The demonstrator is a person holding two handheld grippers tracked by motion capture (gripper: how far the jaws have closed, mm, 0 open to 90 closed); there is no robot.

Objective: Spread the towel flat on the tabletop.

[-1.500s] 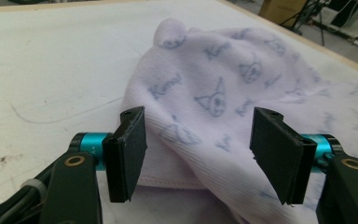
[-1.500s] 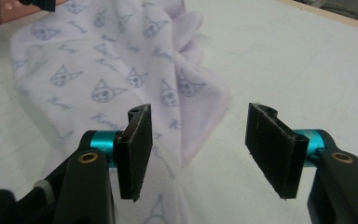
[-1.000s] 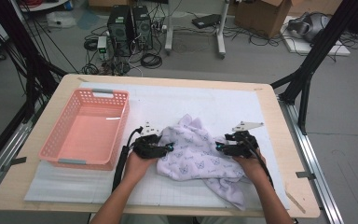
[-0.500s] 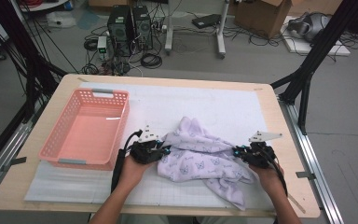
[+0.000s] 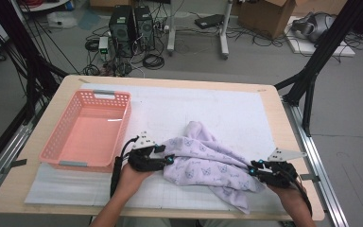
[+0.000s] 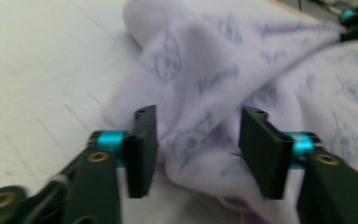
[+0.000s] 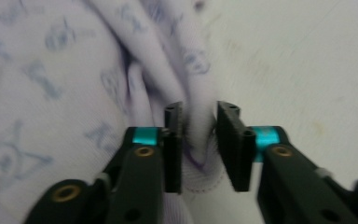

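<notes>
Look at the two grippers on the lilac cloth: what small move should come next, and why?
Probably close the left gripper on the fold between its jaws. They have just been opening and stand wide, with the lilac cloth bunched between them but not pinched. The right gripper, its jaws also just opening, has a fold in a narrow gap. The cloth is still rumpled, with the pink basket beside it.

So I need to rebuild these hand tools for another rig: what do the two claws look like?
Both match. The left claw and right claw have black bodies, teal collars behind flat black rectangular pads, and brass-coloured screws. A pale grey three-cornered plate sits on top of each, and a black cable trails back along the forearm. No sleeves show.
</notes>
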